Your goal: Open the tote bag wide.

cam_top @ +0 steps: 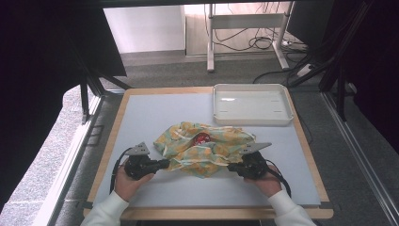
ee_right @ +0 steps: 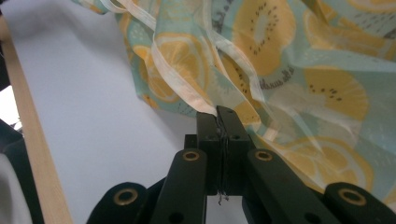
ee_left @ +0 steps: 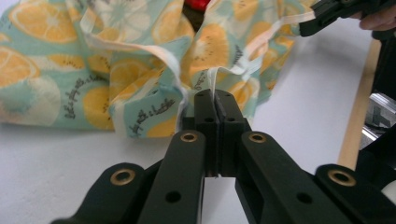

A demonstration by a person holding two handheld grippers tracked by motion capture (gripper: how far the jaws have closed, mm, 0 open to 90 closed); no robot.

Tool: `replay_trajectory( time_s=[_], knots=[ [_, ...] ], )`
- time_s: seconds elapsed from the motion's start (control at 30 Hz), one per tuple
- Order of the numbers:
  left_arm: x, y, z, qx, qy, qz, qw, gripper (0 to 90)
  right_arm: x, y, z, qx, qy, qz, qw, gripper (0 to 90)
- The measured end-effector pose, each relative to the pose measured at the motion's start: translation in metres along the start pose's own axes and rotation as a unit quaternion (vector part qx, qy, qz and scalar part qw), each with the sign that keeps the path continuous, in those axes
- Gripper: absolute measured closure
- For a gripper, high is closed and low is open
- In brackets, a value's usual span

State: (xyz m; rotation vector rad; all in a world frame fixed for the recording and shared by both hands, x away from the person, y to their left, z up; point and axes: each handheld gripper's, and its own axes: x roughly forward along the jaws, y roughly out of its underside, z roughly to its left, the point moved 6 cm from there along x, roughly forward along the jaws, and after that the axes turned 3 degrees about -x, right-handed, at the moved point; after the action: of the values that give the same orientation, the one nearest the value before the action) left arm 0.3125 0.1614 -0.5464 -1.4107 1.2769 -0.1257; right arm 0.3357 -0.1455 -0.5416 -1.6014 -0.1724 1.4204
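The fruit-print cloth (cam_top: 203, 148) lies crumpled mid-desk, bunched around something red (cam_top: 202, 138) that peeps out at its top. Each side of it is pinched. The left gripper (ee_left: 215, 100) has its fingers closed tight on a pale hem strip; the right gripper (ee_right: 217, 116) is likewise clamped on a hem edge. With both edges gripped, the step looks like spreading or lifting the cloth. The next move probably calls for drawing the two grippers apart evenly, keeping the hems from slipping out. Beyond the fingers, well apart, sits a white tray (cam_top: 251, 120) on the desk (cam_top: 150, 113).
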Motion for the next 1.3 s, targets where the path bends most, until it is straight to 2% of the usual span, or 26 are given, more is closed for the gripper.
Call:
replay_trajectory(
  time_s=[0.13,0.4,0.77,0.9,1.0,1.03,1.07,1.1,1.17,1.3],
  knots=[
    [0.006,0.005,0.006,-0.003,-0.010,0.015,0.9998,90.0,0.004,0.004,-0.001,0.001,0.001,0.013,0.9999,87.8],
    [0.014,0.010,0.009,-0.004,-0.011,0.029,0.9995,90.0,0.011,0.009,0.000,-0.002,-0.001,0.031,0.9995,87.6],
    [0.018,0.013,0.012,-0.004,-0.015,0.038,0.9991,90.0,0.013,0.010,0.000,-0.003,0.002,0.036,0.9993,87.4],
    [0.018,0.013,0.011,0.000,-0.015,0.040,0.9991,89.2,0.014,0.012,0.000,-0.004,0.002,0.039,0.9992,84.8],
    [0.014,0.012,0.010,0.006,-0.021,0.030,0.9993,79.2,0.011,0.011,0.002,-0.008,-0.001,0.032,0.9995,76.1],
    [0.012,0.011,0.009,0.007,-0.022,0.026,0.9994,69.6,0.007,0.009,0.003,-0.009,-0.002,0.021,0.9997,63.5],
    [0.009,0.010,0.009,0.007,-0.026,0.020,0.9994,69.6,0.007,0.009,0.003,-0.009,-0.002,0.021,0.9997,63.5],
    [0.006,0.008,0.008,0.008,-0.032,0.011,0.9994,65.8,0.006,0.008,0.004,-0.010,-0.003,0.018,0.9998,58.2],
    [0.000,0.004,0.006,0.007,-0.037,-0.008,0.9993,57.2,-0.001,0.007,0.006,-0.013,0.010,0.007,0.9998,48.0],
    [-0.009,-0.005,0.001,0.011,-0.035,-0.033,0.9988,47.5,-0.022,0.000,0.007,-0.005,0.024,-0.030,0.9992,38.6]
  ],
)
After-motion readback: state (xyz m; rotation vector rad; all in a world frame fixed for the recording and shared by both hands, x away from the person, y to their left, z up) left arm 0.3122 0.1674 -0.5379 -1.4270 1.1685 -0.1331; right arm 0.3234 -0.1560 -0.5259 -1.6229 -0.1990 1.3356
